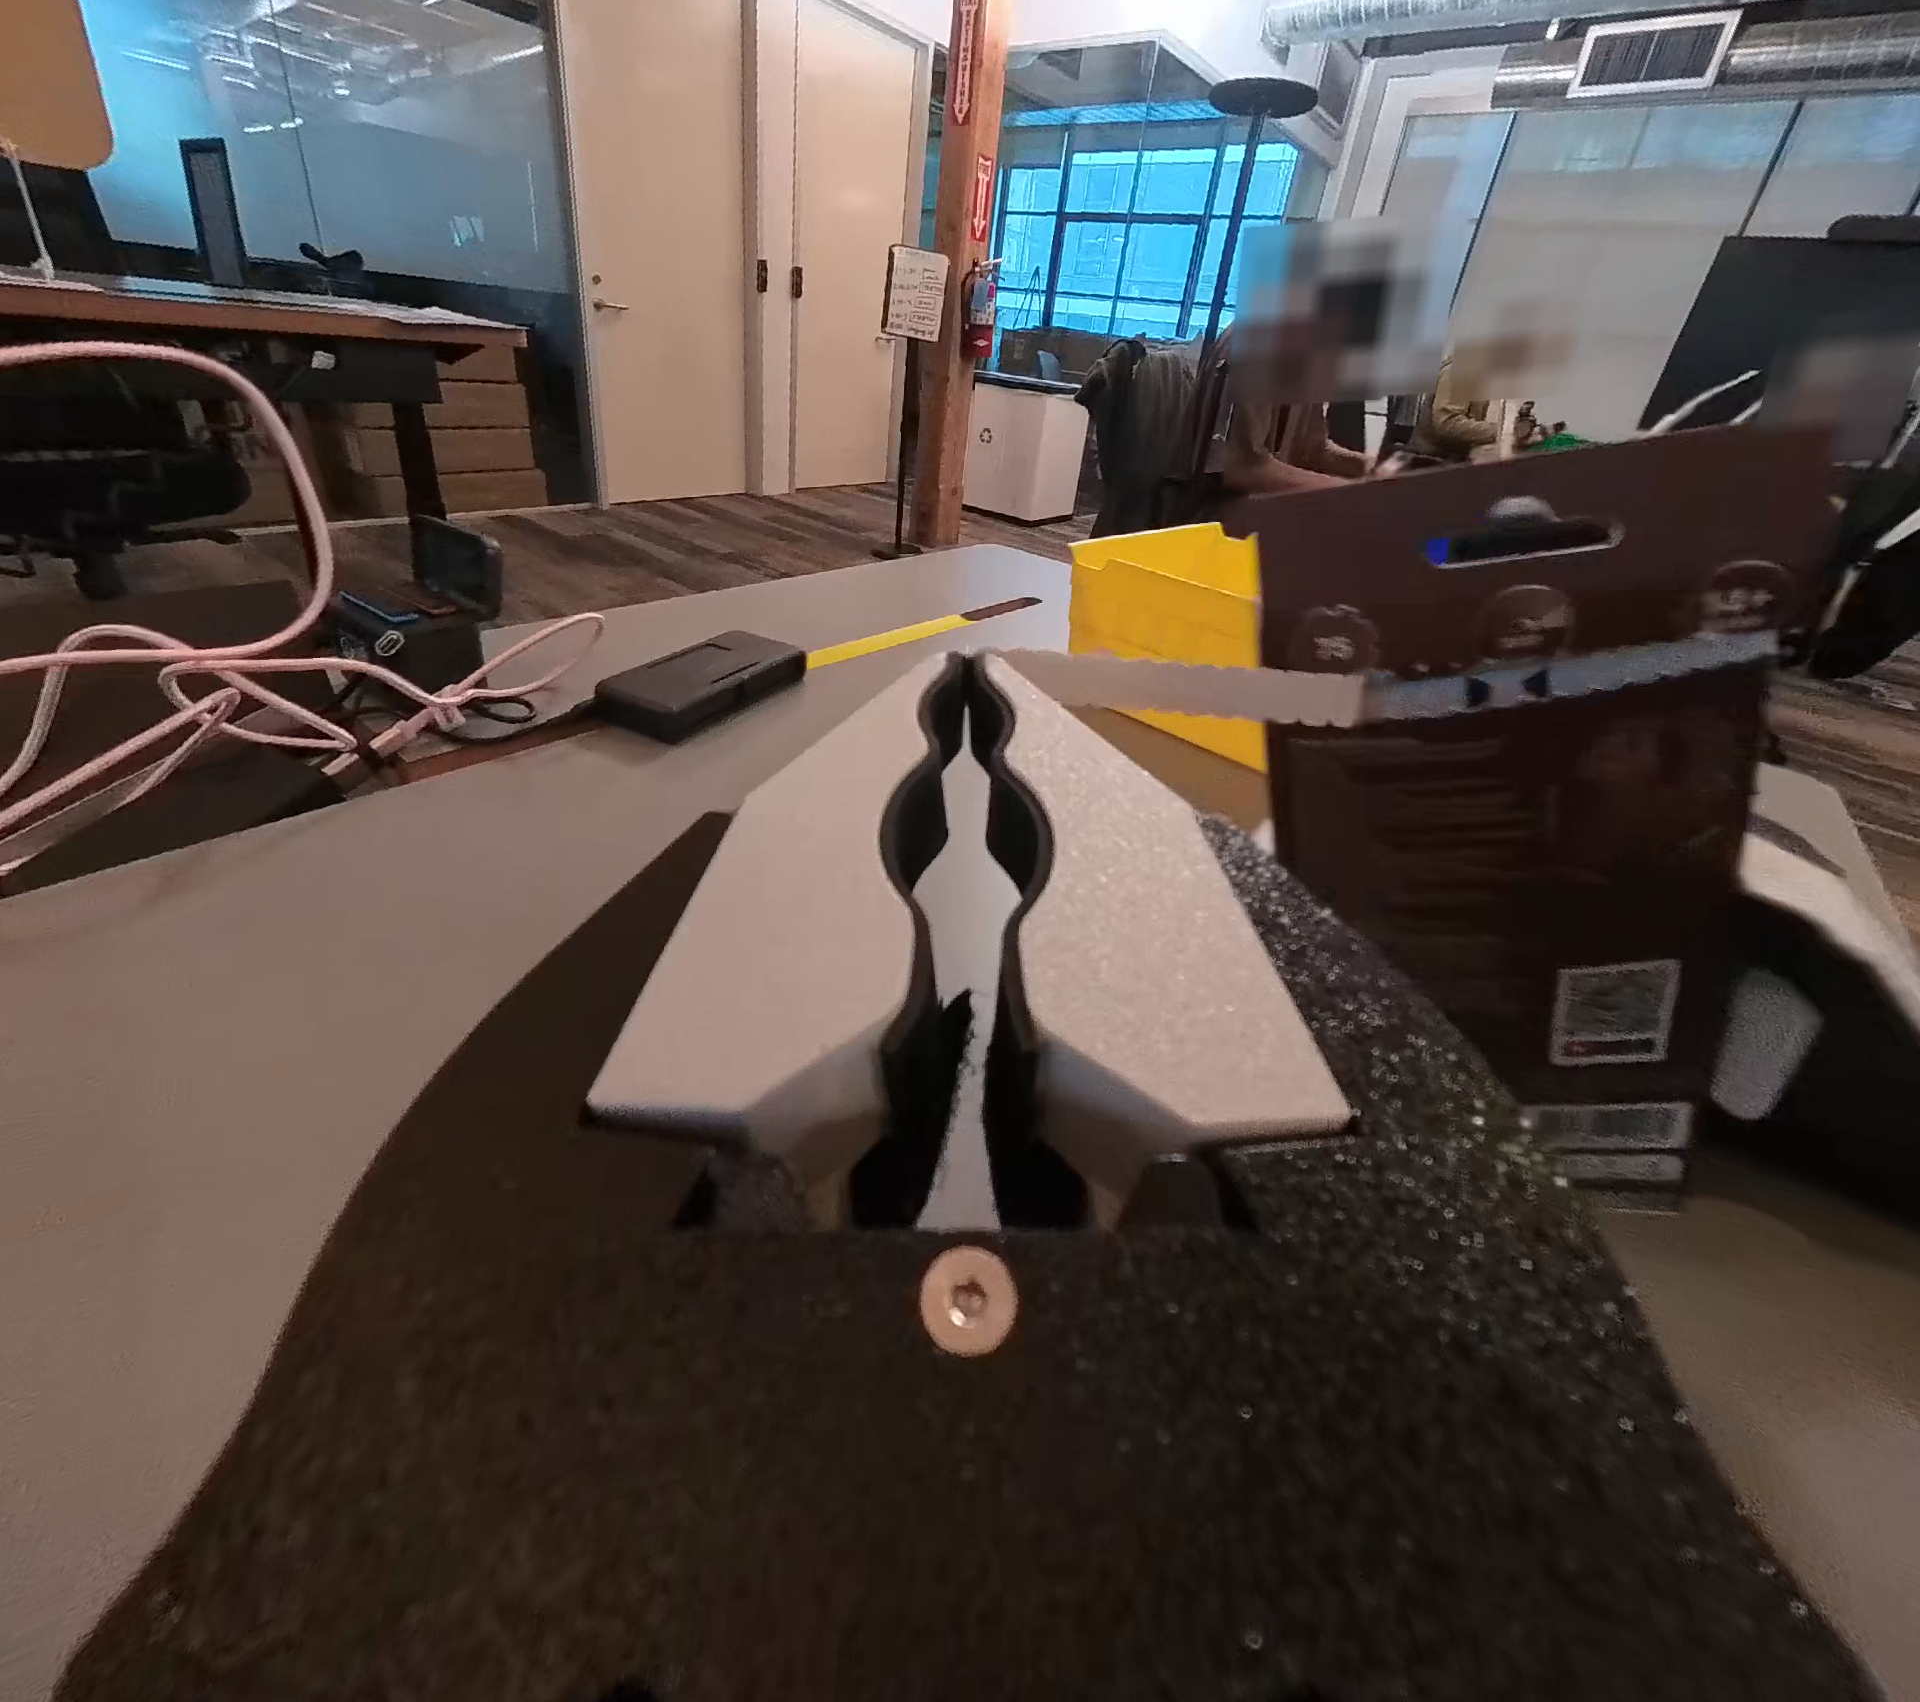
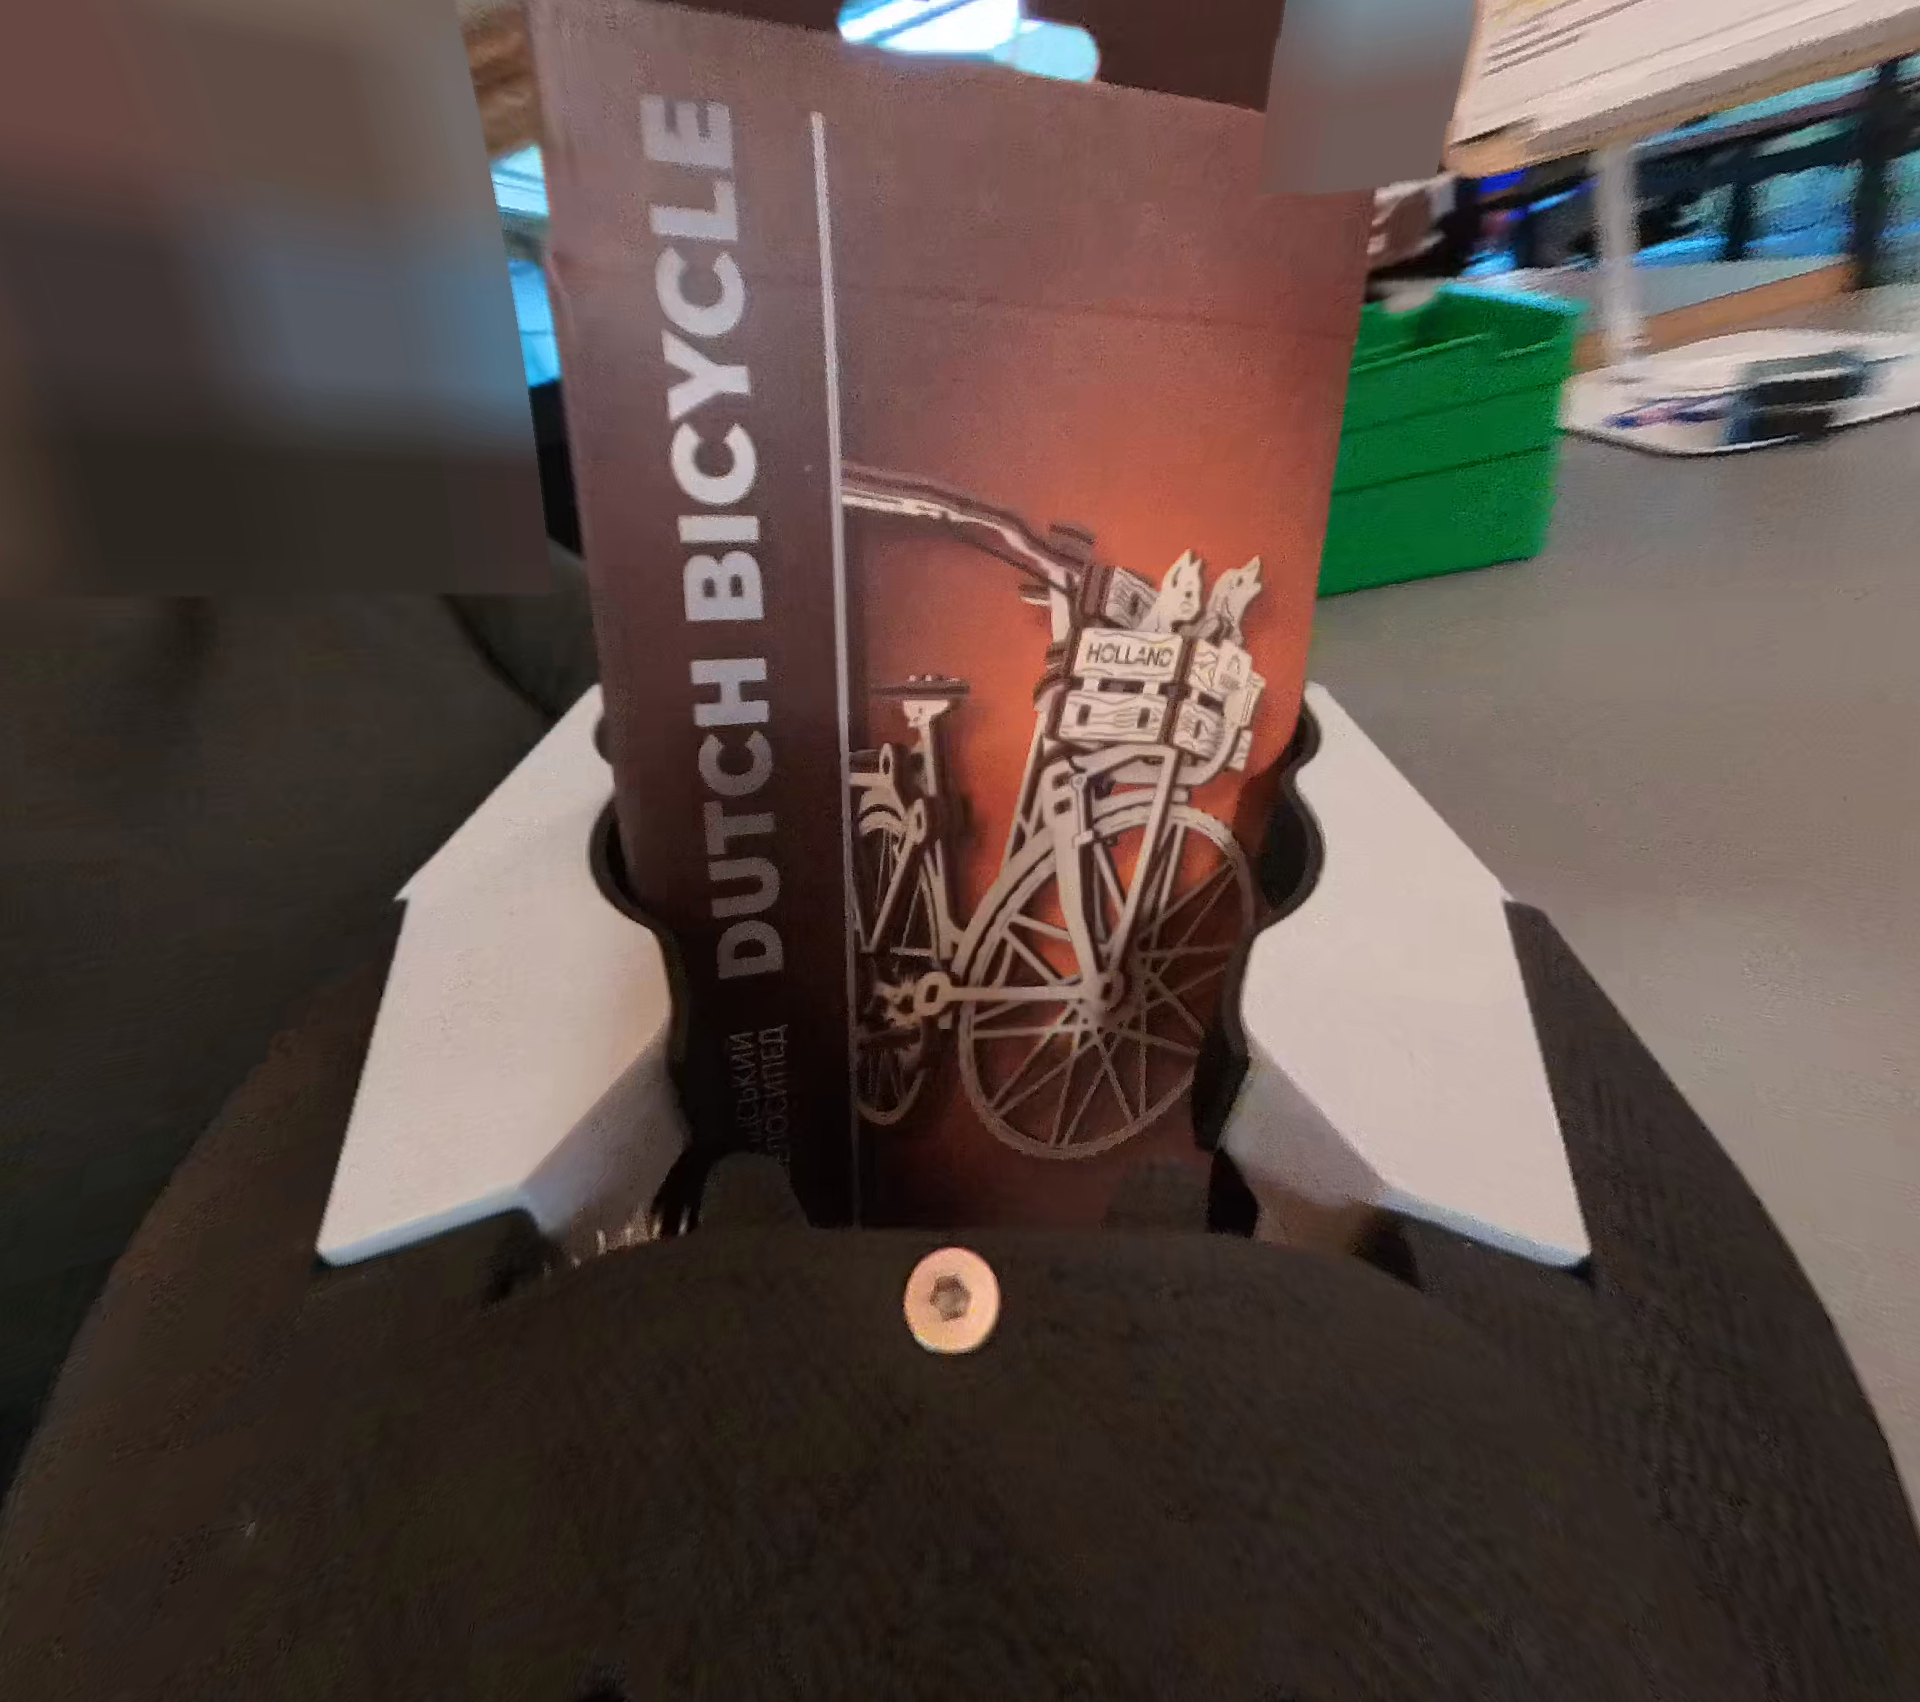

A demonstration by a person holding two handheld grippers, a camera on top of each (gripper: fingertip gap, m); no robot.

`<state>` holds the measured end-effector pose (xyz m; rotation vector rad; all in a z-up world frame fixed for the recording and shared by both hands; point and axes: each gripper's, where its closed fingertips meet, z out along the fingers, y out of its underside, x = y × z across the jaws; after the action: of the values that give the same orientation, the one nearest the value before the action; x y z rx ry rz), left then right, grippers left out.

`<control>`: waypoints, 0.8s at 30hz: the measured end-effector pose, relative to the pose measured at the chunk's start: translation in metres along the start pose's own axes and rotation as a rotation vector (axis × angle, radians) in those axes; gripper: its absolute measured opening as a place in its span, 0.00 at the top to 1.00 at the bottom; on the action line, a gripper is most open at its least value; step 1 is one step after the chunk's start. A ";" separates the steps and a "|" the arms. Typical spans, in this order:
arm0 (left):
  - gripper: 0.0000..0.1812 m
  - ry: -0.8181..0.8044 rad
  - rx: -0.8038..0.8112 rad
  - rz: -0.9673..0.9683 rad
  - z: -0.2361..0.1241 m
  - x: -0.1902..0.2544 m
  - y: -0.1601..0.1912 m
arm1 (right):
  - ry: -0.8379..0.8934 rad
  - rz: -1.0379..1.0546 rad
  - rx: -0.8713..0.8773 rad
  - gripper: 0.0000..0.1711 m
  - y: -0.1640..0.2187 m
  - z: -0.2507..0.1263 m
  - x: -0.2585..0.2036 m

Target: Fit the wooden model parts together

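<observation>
My right tongs (image 2: 951, 821) clamp the brown box (image 2: 966, 457) upright; my left tongs (image 1: 964, 665) pinch a thin strip (image 1: 1174, 691) — seemingly the box's tear tape.

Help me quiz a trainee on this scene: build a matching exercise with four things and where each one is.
Things:
1. box
2. strip
3. yellow bin
4. pink cable

Places:
A. lies looped, left of the black case
B. clamped upright in the right claw
C. on the table, partly hidden by the box
D. runs from the shut left claw's tip to the box

Pairs: 1-B, 2-D, 3-C, 4-A
</observation>
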<state>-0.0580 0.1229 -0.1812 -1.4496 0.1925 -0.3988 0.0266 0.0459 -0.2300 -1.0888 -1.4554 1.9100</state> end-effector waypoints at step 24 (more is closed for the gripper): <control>1.00 -0.131 -0.060 -0.108 -0.012 -0.054 0.016 | 0.020 -0.119 0.019 0.30 -0.019 -0.005 -0.018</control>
<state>-0.1097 0.1329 -0.2044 -1.5437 0.0207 -0.3875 0.0386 0.0404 -0.2076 -0.9875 -1.4546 1.8215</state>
